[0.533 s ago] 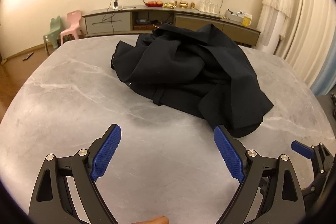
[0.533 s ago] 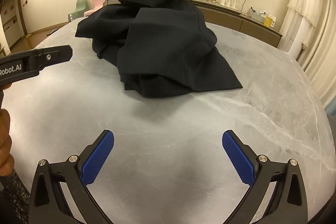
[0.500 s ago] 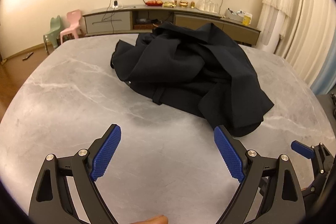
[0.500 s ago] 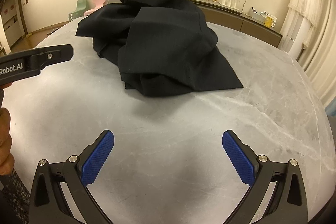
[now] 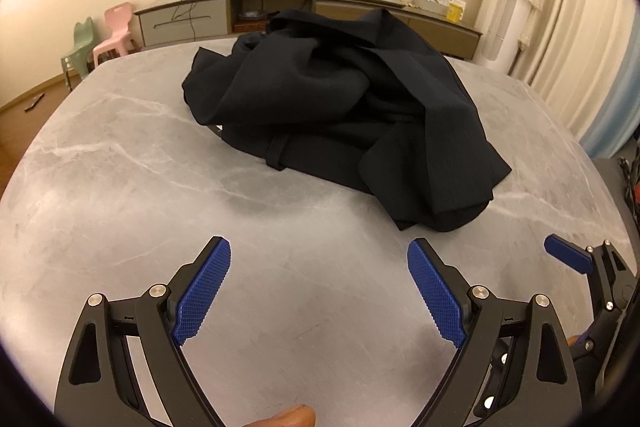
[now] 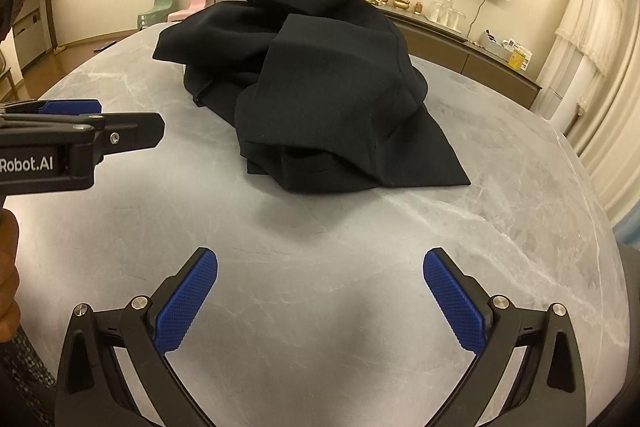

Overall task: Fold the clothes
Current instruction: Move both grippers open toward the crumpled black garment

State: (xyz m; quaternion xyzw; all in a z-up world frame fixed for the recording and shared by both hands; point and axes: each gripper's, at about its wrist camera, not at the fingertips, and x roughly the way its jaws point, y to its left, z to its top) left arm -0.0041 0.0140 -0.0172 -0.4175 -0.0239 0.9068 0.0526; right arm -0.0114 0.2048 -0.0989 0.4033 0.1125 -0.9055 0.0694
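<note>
A grey marble-patterned tabletop (image 5: 120, 187); behind it a long low grey sideboard (image 5: 188, 21), with pink (image 5: 116, 31) and green plastic child chairs (image 5: 80, 45) beside it

garment (image 5: 340, 115): black | crumpled, unfolded heap | lying mid-table, one flap spread toward the near-right

the left black plastic two-finger gripper (image 5: 319, 289) has angular arms with triangular cut-outs, silver round screw heads at the joints and blue cross-hatched rubber pads (image 5: 203, 291). the right black plastic two-finger gripper (image 6: 320, 297) matches it. seen side-on, the left one carries white "robot.ai" lettering.
</note>
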